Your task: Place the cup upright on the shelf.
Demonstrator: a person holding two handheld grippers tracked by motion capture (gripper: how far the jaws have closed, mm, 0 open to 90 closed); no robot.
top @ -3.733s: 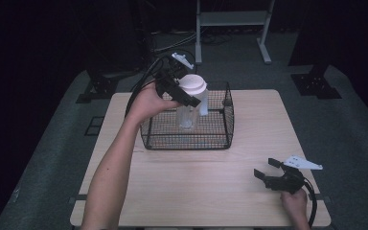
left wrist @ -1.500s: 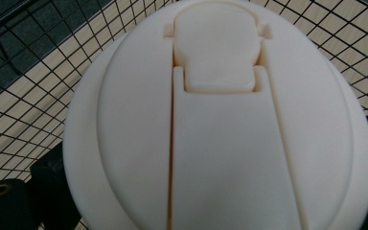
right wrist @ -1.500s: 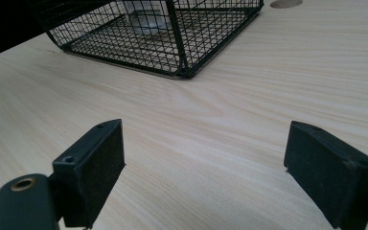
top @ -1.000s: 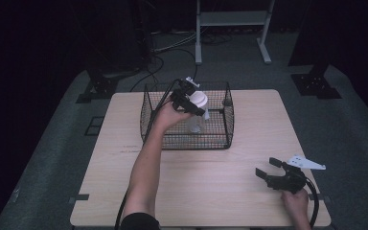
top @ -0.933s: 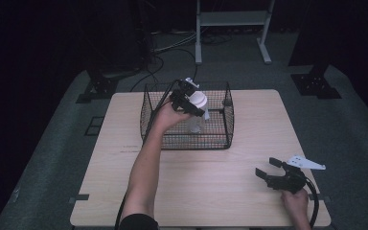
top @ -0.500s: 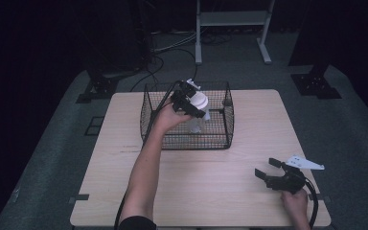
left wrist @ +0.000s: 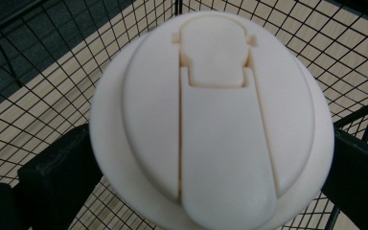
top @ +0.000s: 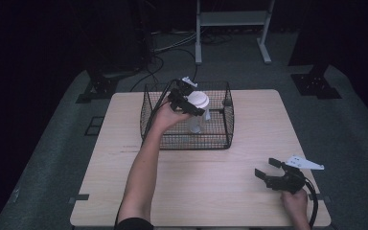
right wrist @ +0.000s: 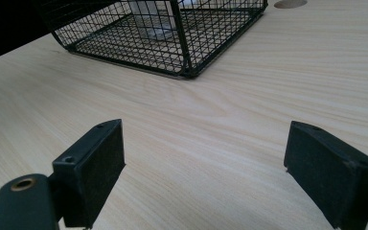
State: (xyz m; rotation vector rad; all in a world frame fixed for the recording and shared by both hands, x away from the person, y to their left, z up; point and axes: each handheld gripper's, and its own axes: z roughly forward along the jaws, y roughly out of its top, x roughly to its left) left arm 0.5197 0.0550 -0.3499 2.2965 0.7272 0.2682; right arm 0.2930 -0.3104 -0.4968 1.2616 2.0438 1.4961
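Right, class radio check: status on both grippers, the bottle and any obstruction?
Left gripper shut on bottle, inside wire basket. Right gripper open, idle over table. Nothing obstructing.

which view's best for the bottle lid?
Left gripper view: the lid is close up between the left gripper's jaws, flip cap clear. High view shows it small above the basket. Right gripper view doesn't settle it.

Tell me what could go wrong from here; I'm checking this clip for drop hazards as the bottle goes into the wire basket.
1. The left gripper clamps only the bottle's rounded white lid, so the clear body below could swing or slip free.
2. The bottle hangs close to the wire basket walls; it may knock the mesh or land tilted and tip when let go.
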